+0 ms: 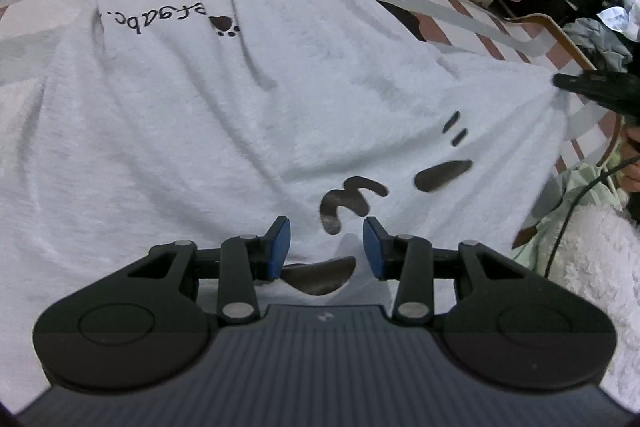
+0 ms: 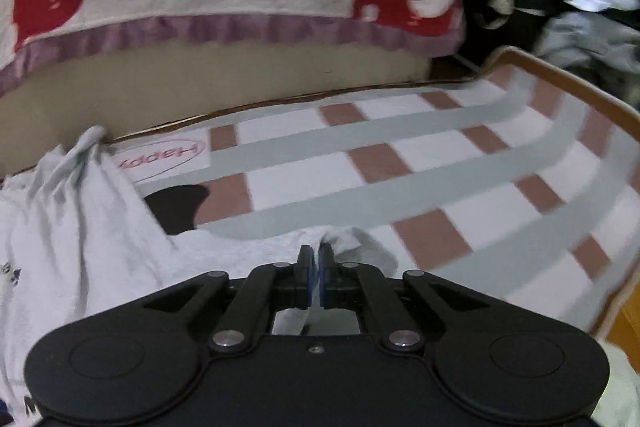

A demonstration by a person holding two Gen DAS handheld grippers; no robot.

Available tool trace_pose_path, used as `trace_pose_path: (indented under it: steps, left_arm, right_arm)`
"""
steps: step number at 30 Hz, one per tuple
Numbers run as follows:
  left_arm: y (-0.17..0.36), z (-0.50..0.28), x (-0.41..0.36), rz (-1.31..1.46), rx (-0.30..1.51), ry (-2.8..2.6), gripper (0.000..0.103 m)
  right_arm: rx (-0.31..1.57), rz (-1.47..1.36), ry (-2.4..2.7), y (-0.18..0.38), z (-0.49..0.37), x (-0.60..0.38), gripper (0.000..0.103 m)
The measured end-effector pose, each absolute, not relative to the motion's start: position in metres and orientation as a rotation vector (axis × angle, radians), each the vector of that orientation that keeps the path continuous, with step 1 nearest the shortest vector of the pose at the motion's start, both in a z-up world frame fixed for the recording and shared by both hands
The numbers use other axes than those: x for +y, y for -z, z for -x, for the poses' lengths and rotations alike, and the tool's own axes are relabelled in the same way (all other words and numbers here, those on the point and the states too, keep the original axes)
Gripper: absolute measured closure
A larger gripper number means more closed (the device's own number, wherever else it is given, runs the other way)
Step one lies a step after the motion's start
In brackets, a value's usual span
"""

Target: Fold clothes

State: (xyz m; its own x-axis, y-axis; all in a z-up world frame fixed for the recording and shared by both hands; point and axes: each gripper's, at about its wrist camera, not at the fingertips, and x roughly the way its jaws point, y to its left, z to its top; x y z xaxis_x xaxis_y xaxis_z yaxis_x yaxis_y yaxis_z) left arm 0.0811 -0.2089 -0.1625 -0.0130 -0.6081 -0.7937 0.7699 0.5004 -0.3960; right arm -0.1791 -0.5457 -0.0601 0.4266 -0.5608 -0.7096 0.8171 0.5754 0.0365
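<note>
Gripping hem edge: right gripper point(image 2: 315, 267) clenched on grey T-shirt point(image 1: 208, 115), pulled taut | left gripper point(image 1: 326, 245) released, hovering above printed front | shirt spread rumpled across checked bed sheet point(image 2: 420, 163) | advise: pinch opposite edge level, smooth creases before folding.
</note>
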Motion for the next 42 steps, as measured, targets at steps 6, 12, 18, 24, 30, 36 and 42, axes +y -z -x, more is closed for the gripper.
trace_pose_path:
  steps: [6, 12, 18, 24, 30, 36, 42]
  left_arm:
    - [0.141, -0.048, -0.209, -0.251, 1.123, 1.301, 0.056]
    - [0.135, -0.023, -0.218, -0.363, 1.092, 1.353, 0.051]
    - [0.124, -0.025, -0.207, -0.352, 1.001, 1.273, 0.057]
    - [0.126, -0.02, -0.209, -0.384, 1.038, 1.305, 0.057]
    - [0.152, -0.012, -0.22, -0.475, 1.107, 1.273, 0.054]
    - [0.165, -0.018, -0.218, -0.504, 1.127, 1.222, 0.051]
    - [0.162, 0.003, -0.198, -0.523, 1.098, 1.166, 0.058]
  right_arm:
    - [0.571, -0.733, 0.652, 0.027, 0.203, -0.508, 0.035]
    - [0.972, -0.615, 0.421, 0.041, 0.174, -0.434, 0.031]
    - [1.138, -0.461, 0.389, 0.082, 0.145, -0.393, 0.039]
    - [1.235, -0.405, 0.382, 0.099, 0.13, -0.388, 0.042]
    - [1.267, -0.588, 0.46, 0.12, 0.126, -0.413, 0.04]
    - [1.214, -0.504, 0.452, 0.102, 0.134, -0.409, 0.094]
    - [1.145, -0.398, 0.406, 0.064, 0.158, -0.399, 0.097]
